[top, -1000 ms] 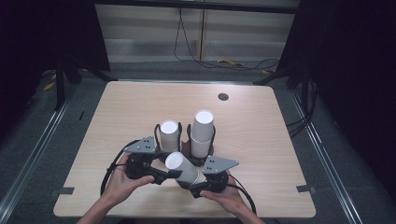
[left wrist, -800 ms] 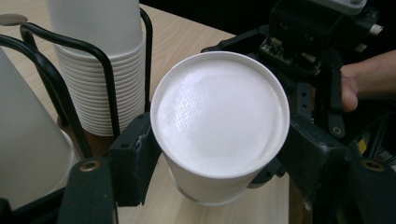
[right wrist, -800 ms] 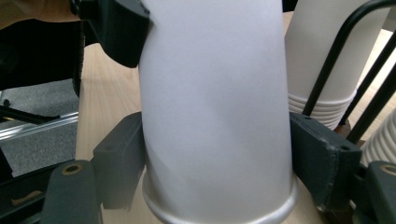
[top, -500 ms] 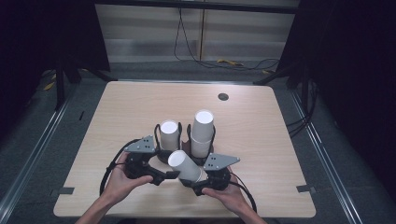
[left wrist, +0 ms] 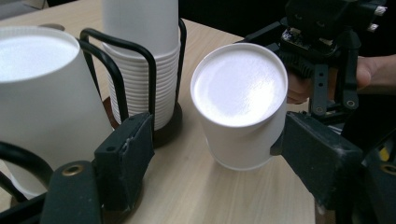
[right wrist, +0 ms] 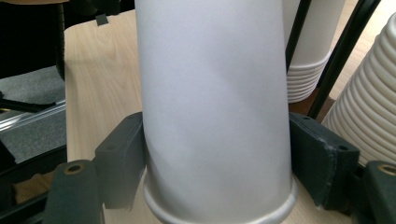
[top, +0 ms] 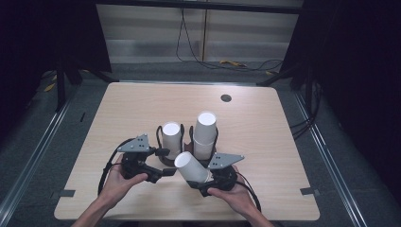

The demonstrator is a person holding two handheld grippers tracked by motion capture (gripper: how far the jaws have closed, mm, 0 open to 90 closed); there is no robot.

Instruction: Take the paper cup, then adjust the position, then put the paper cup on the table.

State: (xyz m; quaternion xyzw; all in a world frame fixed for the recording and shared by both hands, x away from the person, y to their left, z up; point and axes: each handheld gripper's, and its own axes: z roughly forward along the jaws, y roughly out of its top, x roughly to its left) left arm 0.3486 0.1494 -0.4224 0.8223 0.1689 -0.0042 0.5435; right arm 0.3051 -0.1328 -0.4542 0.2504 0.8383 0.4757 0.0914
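Observation:
A white paper cup (top: 191, 166) lies tilted just above the table, its closed base (left wrist: 239, 86) facing my left gripper. My right gripper (right wrist: 217, 158) is shut on it near the rim and has just been closing tighter, both pads pressing the cup's wall (right wrist: 215, 93). The jaws of my left gripper (left wrist: 219, 154) stand on either side of the base end and have just been closing. One jaw touches the cup, the other stands apart from it. Behind are a shorter cup stack (top: 171, 137) and a taller cup stack (top: 205, 132), each in a black wire holder.
The wooden table (top: 118, 113) has a small dark round disc (top: 226, 98) at the far right. Both stacks stand close behind the grippers, with the holder's wire (left wrist: 149, 70) right beside the left jaw. Cables trail from both grippers toward the front edge.
The held cup has edged slightly right and up in the high view. Both hands stay almost where they were.

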